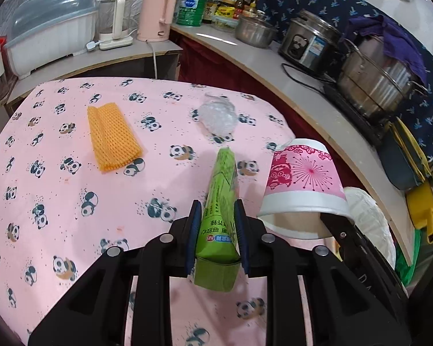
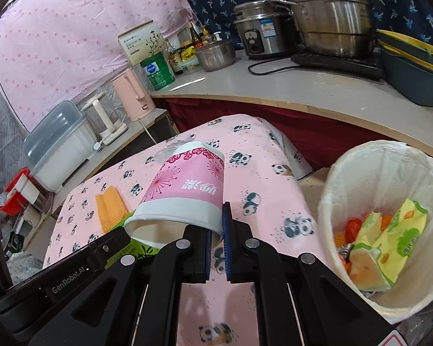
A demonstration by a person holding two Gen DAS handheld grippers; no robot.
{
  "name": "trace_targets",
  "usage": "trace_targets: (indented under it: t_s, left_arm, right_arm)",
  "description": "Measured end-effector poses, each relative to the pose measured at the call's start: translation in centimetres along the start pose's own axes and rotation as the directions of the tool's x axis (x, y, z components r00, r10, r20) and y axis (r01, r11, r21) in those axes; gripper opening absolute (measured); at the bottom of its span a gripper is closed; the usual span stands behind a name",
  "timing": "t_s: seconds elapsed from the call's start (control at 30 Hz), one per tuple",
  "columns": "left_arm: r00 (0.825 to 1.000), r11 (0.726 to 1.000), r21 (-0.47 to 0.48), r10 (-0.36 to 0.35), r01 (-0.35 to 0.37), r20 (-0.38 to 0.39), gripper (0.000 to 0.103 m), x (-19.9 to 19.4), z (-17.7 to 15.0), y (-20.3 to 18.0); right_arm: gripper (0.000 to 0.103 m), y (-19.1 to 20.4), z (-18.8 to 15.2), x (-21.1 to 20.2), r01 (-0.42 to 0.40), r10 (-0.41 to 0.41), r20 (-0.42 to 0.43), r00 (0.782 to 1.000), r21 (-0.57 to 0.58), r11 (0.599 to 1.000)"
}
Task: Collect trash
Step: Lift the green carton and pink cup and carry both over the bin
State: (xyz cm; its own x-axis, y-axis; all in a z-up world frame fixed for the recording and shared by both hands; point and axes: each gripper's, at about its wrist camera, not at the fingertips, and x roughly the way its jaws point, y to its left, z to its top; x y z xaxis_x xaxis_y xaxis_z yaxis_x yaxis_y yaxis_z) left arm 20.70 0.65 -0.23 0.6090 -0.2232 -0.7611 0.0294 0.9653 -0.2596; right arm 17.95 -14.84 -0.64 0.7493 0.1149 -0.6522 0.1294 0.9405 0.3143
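Observation:
My left gripper (image 1: pixel 218 210) is shut on a green carton (image 1: pixel 220 201) and holds it above the panda tablecloth (image 1: pixel 57 201). My right gripper (image 2: pixel 216 222) is shut on the rim of a pink and white paper cup (image 2: pixel 184 193), held tilted above the table; the cup also shows in the left wrist view (image 1: pixel 301 184). An orange foam net (image 1: pixel 112 138) and a crumpled clear plastic wrap (image 1: pixel 218 115) lie on the table. A white lined trash bin (image 2: pixel 346 173) with wrappers inside stands right of the table, beside my right gripper.
A counter (image 1: pixel 245 54) curves behind the table with a rice cooker (image 1: pixel 309 43), steel pots (image 1: pixel 372 83), bottles and a green tin. A lower shelf holds a pink kettle (image 1: pixel 157 14), a glass kettle and a white dish box (image 1: pixel 52 28).

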Motion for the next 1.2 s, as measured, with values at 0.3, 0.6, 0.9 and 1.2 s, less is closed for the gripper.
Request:
trace_targets:
  t_s: [0.3,0.6,0.9,1.2]
  left_arm:
    - [0.998,0.993,0.095,-0.065,0.063,0.011,0.022,-2.8,-2.5,-4.4]
    - [0.993,0.972,0.199,-0.120,0.122,-0.022,0.022,-3.2,-4.9,-9.8]
    - [0.993,0.946,0.302,-0.121,0.116,-0.002,0.023,-2.6,-5.6,-15.1]
    - [0.995,0.952,0.294,-0.094,0.079,0.036,0.023,-3.1,-4.1,-15.8]
  right_arm:
    - [0.007,-4.4,-0.8,-5.2,0.049,-0.051,0.053,0.997,0.042,0.998]
    - [0.007,-10.6,-1.9,-8.4,0.113,-0.124,0.075,0.989,0.138,0.984]
    - [0.007,-16.3,-2.1,-10.9,0.179,-0.206,0.102,0.973,0.227,0.957]
    - [0.007,-19.2,-2.4,-11.4,0.199,-0.235,0.101,0.967,0.276,0.940]
